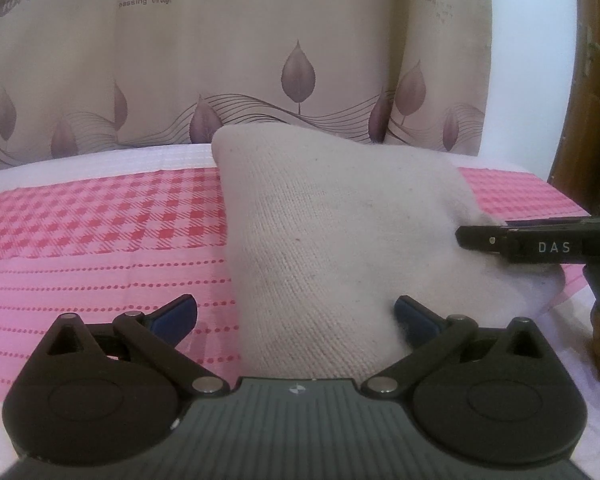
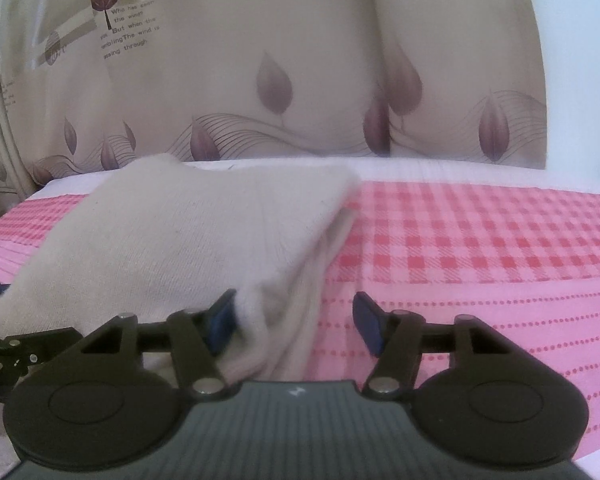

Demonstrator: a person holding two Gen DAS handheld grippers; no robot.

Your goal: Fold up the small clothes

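A beige knitted garment (image 1: 332,232) lies folded on the pink checked cloth (image 1: 100,224). My left gripper (image 1: 296,316) is open, its blue pads wide apart, with the garment's near left edge between them. My right gripper (image 2: 296,320) is open too, and the garment's folded right edge (image 2: 284,280) runs between its pads; the garment (image 2: 172,232) spreads to the left. The right gripper's finger (image 1: 512,240) shows at the right of the left wrist view, resting against the garment. The left gripper's linkage (image 2: 4,352) shows at the far left of the right wrist view.
A beige curtain (image 1: 260,60) with purple leaves and printed text hangs behind the surface. A white band (image 1: 100,160) borders the pink cloth at the back. A wooden frame (image 1: 580,120) stands at the far right. Open pink cloth (image 2: 480,248) extends right of the garment.
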